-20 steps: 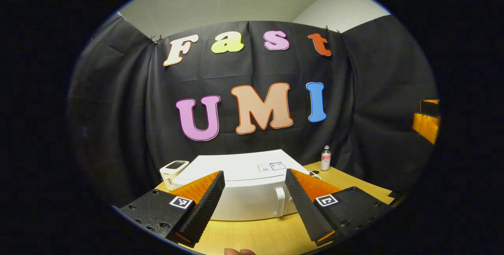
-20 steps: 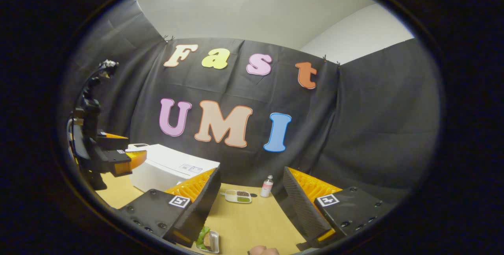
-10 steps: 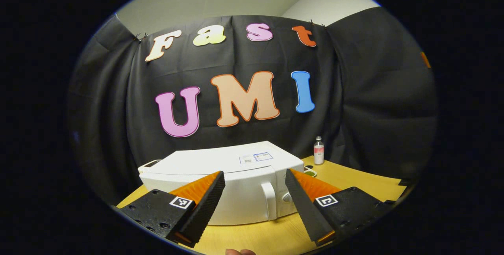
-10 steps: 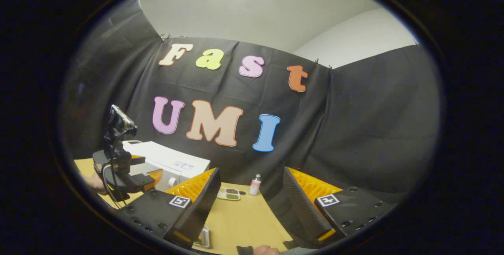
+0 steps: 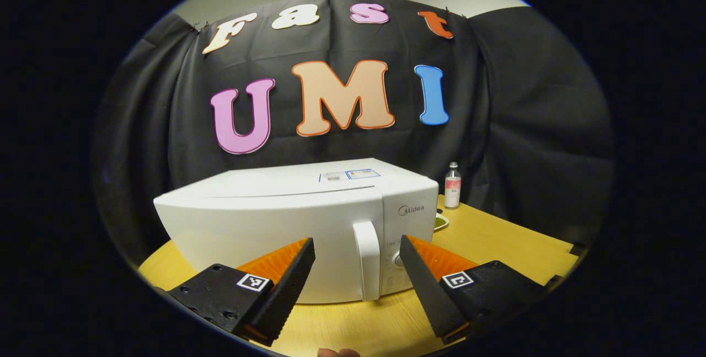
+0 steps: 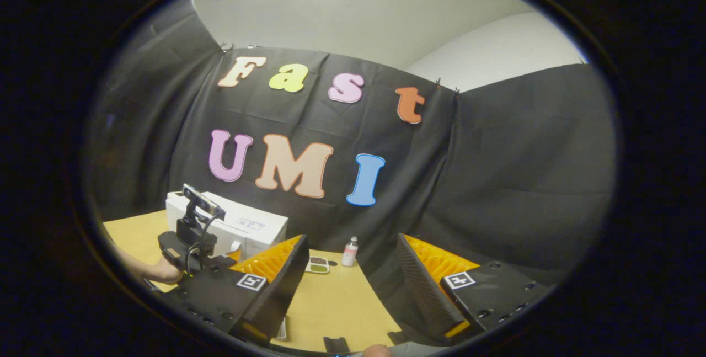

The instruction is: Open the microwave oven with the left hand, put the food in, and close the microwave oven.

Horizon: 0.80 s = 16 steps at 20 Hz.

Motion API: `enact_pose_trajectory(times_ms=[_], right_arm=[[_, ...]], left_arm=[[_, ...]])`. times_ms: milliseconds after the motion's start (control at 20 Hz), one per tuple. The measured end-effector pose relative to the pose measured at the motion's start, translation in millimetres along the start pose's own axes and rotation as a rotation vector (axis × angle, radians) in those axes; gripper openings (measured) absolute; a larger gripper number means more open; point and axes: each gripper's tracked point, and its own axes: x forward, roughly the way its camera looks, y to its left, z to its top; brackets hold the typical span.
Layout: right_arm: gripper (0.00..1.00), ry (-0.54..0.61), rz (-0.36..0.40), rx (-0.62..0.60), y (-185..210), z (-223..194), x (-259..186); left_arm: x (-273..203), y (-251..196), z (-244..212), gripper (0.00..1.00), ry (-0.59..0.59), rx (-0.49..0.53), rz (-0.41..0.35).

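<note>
The white microwave (image 5: 265, 219) stands on the wooden table (image 5: 496, 244) with its door shut. Its upright handle (image 5: 367, 260) is just ahead of my left gripper (image 5: 356, 242), which is open and level with the handle, not touching it. In the right gripper view the microwave (image 6: 248, 227) sits at the left, with the left gripper (image 6: 193, 238) and the hand (image 6: 157, 271) holding it in front of the door. A small food tray (image 6: 318, 265) lies farther back on the table. My right gripper (image 6: 353, 240) is open above the table, holding nothing.
A small clear bottle (image 5: 452, 185) with a pink label stands by the cloth wall to the right of the microwave, also seen as the bottle (image 6: 348, 251). The edge of another white tray (image 6: 282, 328) peeks out under my right gripper's left finger.
The left gripper has dropped and come closer to the microwave's front, so the handle now lies between its fingers. The right gripper has drifted a little; the tray beneath it slid nearly out of sight.
</note>
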Motion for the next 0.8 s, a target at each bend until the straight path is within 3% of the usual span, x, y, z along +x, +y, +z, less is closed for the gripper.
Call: enact_pose_trajectory(times_ms=[150,350,800], right_arm=[[0.96,0.013,-0.023,-0.041,-11,-1,-3],[0.97,0.047,-0.046,-0.068,-20,-9,-7],[0.97,0.073,-0.066,-0.057,-26,-16,-11]], left_arm=[[9,-9,-22,0.98,0.043,-0.045,0.008],[22,-12,-33,0.98,0.045,-0.027,0.018],[33,-9,-50,0.97,0.085,-0.053,0.047]])
